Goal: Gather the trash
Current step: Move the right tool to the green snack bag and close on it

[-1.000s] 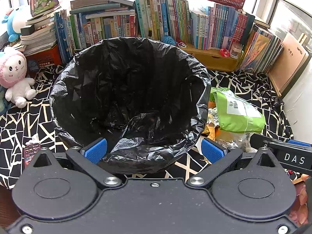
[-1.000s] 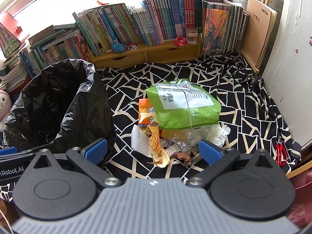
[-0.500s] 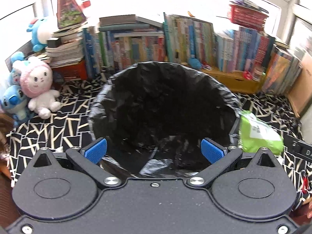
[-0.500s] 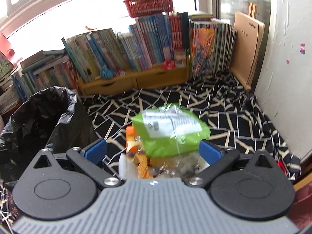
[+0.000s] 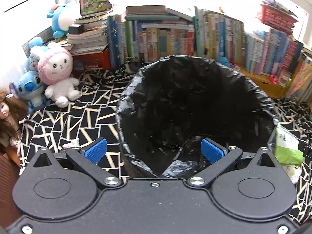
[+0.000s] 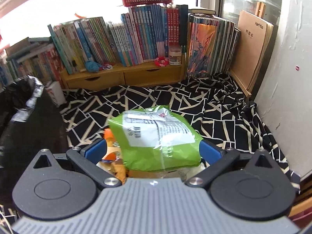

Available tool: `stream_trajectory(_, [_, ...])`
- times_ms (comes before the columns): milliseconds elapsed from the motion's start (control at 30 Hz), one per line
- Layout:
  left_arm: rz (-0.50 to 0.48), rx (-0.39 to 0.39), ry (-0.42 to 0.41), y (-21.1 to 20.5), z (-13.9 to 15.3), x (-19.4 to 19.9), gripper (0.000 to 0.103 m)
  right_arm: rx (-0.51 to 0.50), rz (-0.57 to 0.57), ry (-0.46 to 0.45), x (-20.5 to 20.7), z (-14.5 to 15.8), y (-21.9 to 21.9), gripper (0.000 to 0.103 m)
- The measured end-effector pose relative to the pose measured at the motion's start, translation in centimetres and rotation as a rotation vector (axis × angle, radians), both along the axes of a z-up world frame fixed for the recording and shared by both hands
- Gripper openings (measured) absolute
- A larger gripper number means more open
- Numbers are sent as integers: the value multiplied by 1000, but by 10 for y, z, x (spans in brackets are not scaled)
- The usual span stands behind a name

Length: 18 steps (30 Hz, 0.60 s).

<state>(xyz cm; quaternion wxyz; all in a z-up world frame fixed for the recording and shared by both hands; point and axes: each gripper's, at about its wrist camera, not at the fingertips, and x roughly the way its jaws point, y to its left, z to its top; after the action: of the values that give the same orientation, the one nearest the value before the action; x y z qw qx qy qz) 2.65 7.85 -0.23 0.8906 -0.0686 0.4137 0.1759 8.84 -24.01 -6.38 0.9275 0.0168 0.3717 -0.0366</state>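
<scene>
In the left wrist view the left gripper (image 5: 154, 152) had its blue fingers (image 5: 94, 152) spread wide, holding nothing, straddling the near rim of the black-lined bin (image 5: 195, 107) that filled the centre of the frame. Plush toys (image 5: 58, 78) sat at the left edge. In the right wrist view the right gripper (image 6: 154, 152) was also wide and empty, with the green bag (image 6: 156, 136) lower centre between its fingers, atop other trash (image 6: 117, 167) on the patterned cloth (image 6: 224, 117). Books (image 6: 126, 42) lined the top.
</scene>
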Motion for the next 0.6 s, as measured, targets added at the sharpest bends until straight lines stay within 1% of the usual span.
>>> stream_trajectory(133, [44,-3,10,6,-9,3,103,-55,-27,30,20,-23,-4,103])
stream_trajectory(300, [83,-8,26,9,-21,8,101,-40,-47,75,34,-52,-12,103])
stream_trajectory(400, [103,-10,41,12,-27,11,99,-40,-30,34,40,-57,-12,103])
stream_trajectory(500, [124,-22,42,15,-32,12,97,-29,17,-36,46,-55,-10,103])
stream_trajectory(600, [133,-32,47,16,-38,16,95,-25,57,-51,59,-60,-3,103])
